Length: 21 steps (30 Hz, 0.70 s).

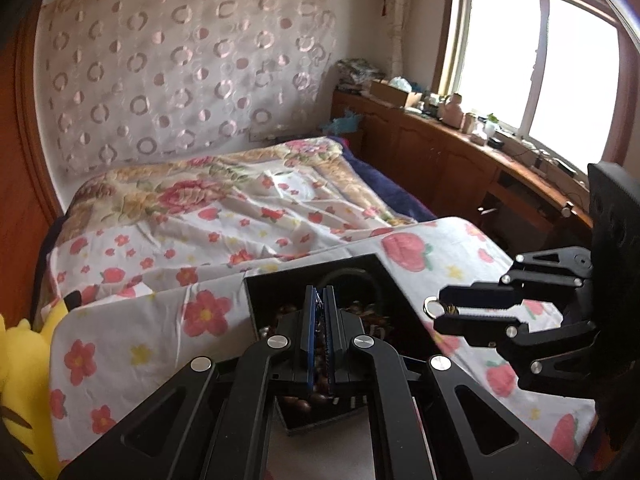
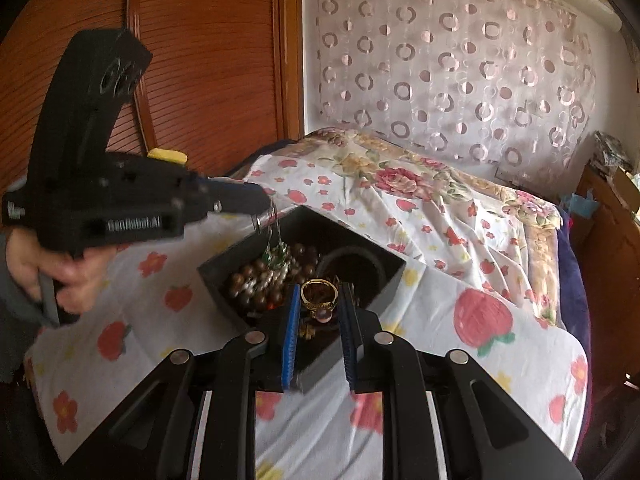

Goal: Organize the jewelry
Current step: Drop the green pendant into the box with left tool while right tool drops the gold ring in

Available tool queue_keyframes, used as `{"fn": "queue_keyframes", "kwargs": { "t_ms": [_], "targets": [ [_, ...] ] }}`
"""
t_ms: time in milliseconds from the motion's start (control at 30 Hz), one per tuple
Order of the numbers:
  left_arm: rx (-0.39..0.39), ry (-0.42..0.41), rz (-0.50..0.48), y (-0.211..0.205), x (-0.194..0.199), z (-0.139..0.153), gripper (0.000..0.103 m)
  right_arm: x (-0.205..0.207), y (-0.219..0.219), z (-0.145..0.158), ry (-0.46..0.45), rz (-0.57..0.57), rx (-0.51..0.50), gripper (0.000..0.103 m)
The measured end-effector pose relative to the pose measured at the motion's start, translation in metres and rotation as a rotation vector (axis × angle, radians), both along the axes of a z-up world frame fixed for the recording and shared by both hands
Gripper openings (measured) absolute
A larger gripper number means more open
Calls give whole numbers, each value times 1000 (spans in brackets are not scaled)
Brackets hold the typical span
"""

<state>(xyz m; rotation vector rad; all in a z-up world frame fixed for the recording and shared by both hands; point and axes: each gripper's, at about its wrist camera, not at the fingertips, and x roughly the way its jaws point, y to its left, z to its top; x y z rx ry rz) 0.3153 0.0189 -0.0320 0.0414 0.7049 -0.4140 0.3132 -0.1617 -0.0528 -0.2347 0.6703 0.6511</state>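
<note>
I have a piece of jewelry in each of my two grippers, both lifted over the black box (image 2: 384,292) that sits on the flowered sheet (image 2: 460,380) of the bed. My right gripper (image 2: 320,300) is closed narrowly on a gold ring (image 2: 318,294): the band stands upright between the blue pads (image 2: 290,336), and its pinkish stone hangs at the bottom, so the pads press on the two sides of the hoop, where I judge it least likely to slip. My left gripper (image 2: 256,204) is pinched almost completely together on something thin; from the right camera I see a small metal loop (image 2: 264,222) at its tip with a greenish pendant (image 2: 276,258) dangling below it over the box, though the blur keeps me from saying just what the piece is. I reckon a fine thing like that needs jaws brought nearly flat. The box holds the rest: a heap of brown beads (image 2: 256,280), some pale pearly ones, and a dark bangle (image 2: 352,264) toward the far corner. A hand (image 2: 44,264) in a grey sleeve grips the left handle. By my judgement the sorting is in its early part, since most pieces lie tangled together in the box
</note>
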Motion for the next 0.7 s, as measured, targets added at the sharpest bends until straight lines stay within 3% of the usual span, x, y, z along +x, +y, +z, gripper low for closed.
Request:
{"fn": "queue_keyframes", "kwargs": {
  "t_ms": [200,267,300,333,400,433,500,600,700],
  "targets": [
    [17,19,44,6,4,-11,5,16,8,-9,4,-32,-8,22],
    [23,18,56,7,1,-12,22,18,8,-9,1,-45,-11,34],
    [24,15,62,7,-1,-11,43,16,8,-8,-2,-53,-8,37],
    [29,2,80,8,-7,-10,55,14,6,-7,-3,-57,-2,40],
    [36,-13,95,8,-17,-8,62,9,3,-5,-6,-67,13,45],
    [36,-17,105,8,-21,-7,72,4,1,-3,-11,-75,19,48],
    [38,-32,129,9,-34,-4,84,-6,-3,1,-22,-91,33,51],
    [47,-69,176,9,-63,5,94,-28,-14,10,-44,-136,65,61],
    [57,-106,224,10,-91,17,96,-52,-26,20,-70,-184,93,74]
  ]
}}
